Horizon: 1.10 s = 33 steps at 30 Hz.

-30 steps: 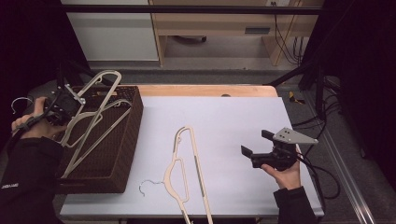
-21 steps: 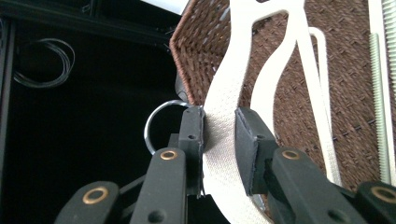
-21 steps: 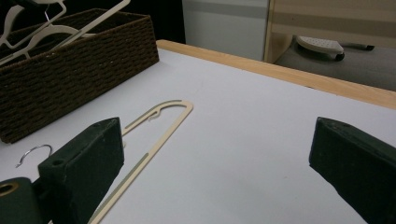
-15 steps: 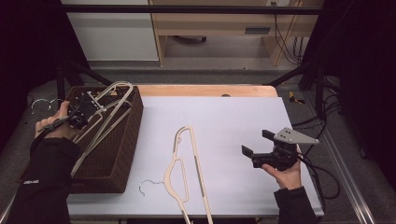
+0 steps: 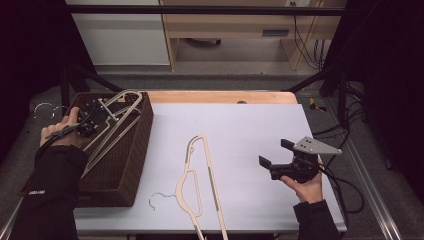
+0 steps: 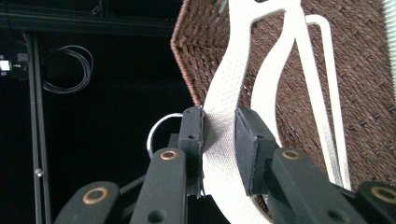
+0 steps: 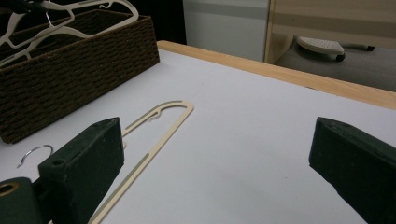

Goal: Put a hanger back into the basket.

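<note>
My left gripper (image 5: 92, 122) is shut on a cream hanger (image 5: 122, 107) over the far left corner of the brown wicker basket (image 5: 127, 165). In the left gripper view the jaws (image 6: 219, 128) pinch the hanger's broad shoulder (image 6: 233, 70), with the basket's weave (image 6: 364, 93) behind it. The hanger's far end leans on the basket's rim. A second cream hanger (image 5: 200, 180) with a metal hook lies flat on the white table. My right gripper (image 5: 275, 155) is open above the table at the right; its jaws (image 7: 217, 154) hold nothing, and the flat hanger (image 7: 159, 121) lies ahead of them.
The basket (image 7: 70, 70) stands on the table's left side. A wooden strip (image 5: 220, 96) borders the table's far edge. Black frame poles rise at both sides. Cables (image 5: 350, 125) trail to the right of the table, and wire loops (image 5: 45, 107) sit left of the basket.
My left hand has moved right and down with the hanger, from left of the basket to over its far corner. The right gripper has stayed where it was.
</note>
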Tool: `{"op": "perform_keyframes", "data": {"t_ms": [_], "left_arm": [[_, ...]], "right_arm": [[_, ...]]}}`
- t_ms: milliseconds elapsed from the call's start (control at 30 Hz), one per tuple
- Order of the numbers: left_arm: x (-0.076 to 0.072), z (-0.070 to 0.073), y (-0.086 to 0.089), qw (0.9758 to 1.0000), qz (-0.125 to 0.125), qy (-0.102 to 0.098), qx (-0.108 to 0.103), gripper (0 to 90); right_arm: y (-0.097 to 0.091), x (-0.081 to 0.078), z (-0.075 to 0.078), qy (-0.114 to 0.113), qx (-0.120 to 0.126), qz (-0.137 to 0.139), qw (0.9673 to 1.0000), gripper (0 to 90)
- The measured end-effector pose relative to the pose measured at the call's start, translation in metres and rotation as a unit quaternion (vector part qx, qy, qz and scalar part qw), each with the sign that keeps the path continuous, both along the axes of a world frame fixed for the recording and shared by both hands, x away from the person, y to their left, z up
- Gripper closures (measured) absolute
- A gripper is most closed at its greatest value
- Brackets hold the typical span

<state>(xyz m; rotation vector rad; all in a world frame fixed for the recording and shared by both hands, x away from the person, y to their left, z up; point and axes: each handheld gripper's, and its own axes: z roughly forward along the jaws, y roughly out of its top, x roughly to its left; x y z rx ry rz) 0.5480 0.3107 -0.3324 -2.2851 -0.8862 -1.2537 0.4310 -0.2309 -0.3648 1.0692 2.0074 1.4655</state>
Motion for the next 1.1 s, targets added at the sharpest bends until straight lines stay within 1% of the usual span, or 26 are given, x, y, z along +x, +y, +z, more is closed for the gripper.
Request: {"op": "perform_keyframes", "data": {"t_ms": [100,167,200,267,333,367,400,433,467,567,600,667,700,733,767,833,900,967,1000,1033,1067,1100], "left_arm": [[0.003,-0.004,-0.003,1.0000,0.003,0.002,0.003,73.2],[0.004,-0.009,-0.003,1.0000,0.005,0.004,0.000,73.2],[0.005,-0.013,-0.003,1.0000,0.007,0.006,0.003,73.2],[0.007,-0.020,-0.005,0.9999,0.003,0.007,0.012,73.2],[0.007,-0.022,-0.008,0.9999,0.001,0.008,0.014,73.2],[0.008,-0.023,-0.010,0.9999,0.000,0.012,0.012,73.2],[0.009,-0.027,-0.012,0.9997,0.001,0.012,0.019,73.2],[0.010,-0.030,-0.013,0.9997,0.001,0.011,0.020,73.2],[0.011,-0.033,-0.015,0.9996,-0.001,0.014,0.025,73.2],[0.013,-0.041,-0.020,0.9992,-0.003,0.012,0.038,73.0],[0.014,-0.042,-0.021,0.9992,0.000,0.011,0.038,73.1],[0.015,-0.042,-0.022,0.9992,-0.001,0.020,0.035,72.7],[0.015,-0.044,-0.023,0.9991,-0.001,0.018,0.039,72.8],[0.016,-0.045,-0.024,0.9991,-0.001,0.020,0.036,72.6],[0.016,-0.046,-0.025,0.9992,0.000,0.016,0.037,72.3],[0.016,-0.044,-0.026,0.9994,0.000,0.018,0.030,71.3],[0.014,-0.039,-0.025,0.9997,0.003,0.020,0.011,70.2],[0.013,-0.034,-0.023,0.9995,0.006,0.028,-0.015,65.3],[0.013,-0.030,-0.022,0.9991,0.010,0.029,-0.031,62.3],[0.011,-0.027,-0.021,0.9982,0.014,0.026,-0.053,60.0],[0.010,-0.023,-0.019,0.9975,0.010,0.019,-0.068,58.5],[0.009,-0.019,-0.018,0.9964,0.012,0.016,-0.082,56.4]], "right_arm": [[0.000,0.000,0.000,0.000,-0.003,0.001,1.0000,3.6],[0.000,0.000,0.000,0.000,-0.001,0.001,1.0000,3.6],[0.000,0.000,0.000,0.000,-0.001,0.001,1.0000,3.6],[0.000,0.000,0.000,0.000,-0.001,0.001,1.0000,3.6],[0.000,0.000,0.000,0.001,0.000,-0.001,1.0000,3.6],[-0.001,0.000,0.000,0.000,-0.001,0.000,1.0000,3.6],[0.000,0.000,0.000,0.001,-0.001,-0.001,1.0000,3.6],[0.000,0.000,0.000,0.000,-0.002,0.002,1.0000,3.6],[0.000,0.000,0.000,0.001,-0.001,0.002,1.0000,3.6],[0.000,0.000,0.000,0.000,-0.002,0.002,1.0000,3.6],[0.000,0.000,0.000,0.000,0.000,0.000,1.0000,3.7],[-0.001,0.000,0.001,-0.001,0.000,0.000,1.0000,3.6],[-0.001,0.000,0.001,-0.001,0.000,0.000,1.0000,3.7],[-0.001,0.000,0.001,-0.001,0.000,0.001,1.0000,3.7],[-0.001,0.000,0.001,-0.001,0.000,0.001,1.0000,3.6],[-0.001,0.000,0.001,-0.001,0.000,0.001,1.0000,3.6],[-0.001,-0.001,0.001,-0.002,0.001,0.000,1.0000,3.6],[-0.001,-0.001,0.001,-0.001,0.002,0.000,1.0000,3.6],[-0.001,-0.001,0.001,-0.001,0.003,0.001,1.0000,3.6],[-0.001,-0.001,0.001,-0.001,0.003,0.001,1.0000,3.6],[-0.001,-0.001,0.001,-0.002,0.004,0.002,1.0000,3.6],[-0.001,-0.001,0.001,-0.002,0.004,0.001,1.0000,3.6]]}}
